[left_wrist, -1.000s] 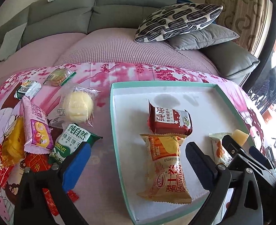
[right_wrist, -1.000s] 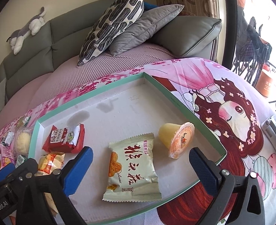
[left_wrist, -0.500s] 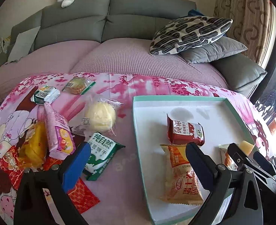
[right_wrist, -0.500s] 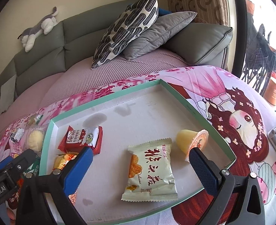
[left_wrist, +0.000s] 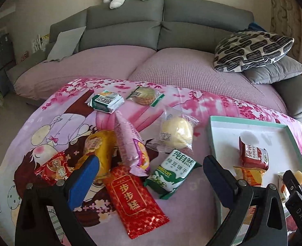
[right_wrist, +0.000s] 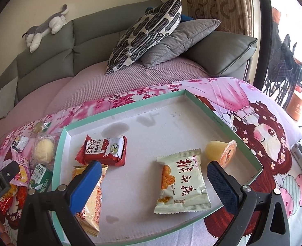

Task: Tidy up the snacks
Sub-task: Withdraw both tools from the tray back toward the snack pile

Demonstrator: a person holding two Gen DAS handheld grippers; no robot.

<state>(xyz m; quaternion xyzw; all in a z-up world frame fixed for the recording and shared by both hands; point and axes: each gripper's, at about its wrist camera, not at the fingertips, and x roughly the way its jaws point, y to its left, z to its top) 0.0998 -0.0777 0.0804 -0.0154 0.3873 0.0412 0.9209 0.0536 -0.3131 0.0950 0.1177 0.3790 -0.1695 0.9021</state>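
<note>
My left gripper (left_wrist: 151,169) is open and empty above loose snacks on the pink cloth: a red packet (left_wrist: 135,203), a green biscuit pack (left_wrist: 172,173), a pink packet (left_wrist: 133,143), a yellow packet (left_wrist: 99,149) and a clear-wrapped bun (left_wrist: 176,132). My right gripper (right_wrist: 153,173) is open and empty over the teal-rimmed tray (right_wrist: 183,93), which holds a cream packet (right_wrist: 181,181), a red packet (right_wrist: 104,150), an orange packet (right_wrist: 91,201) and a jelly cup (right_wrist: 220,152).
A green-white pack (left_wrist: 106,101) and a wrapped cookie (left_wrist: 145,95) lie at the cloth's far side. A grey sofa (left_wrist: 163,26) with a patterned pillow (left_wrist: 251,49) stands behind. A metal object (right_wrist: 300,149) lies right of the tray.
My left gripper has swung left, from over the tray to over the loose snacks. My right gripper has drawn back slightly over the tray. Both stay open.
</note>
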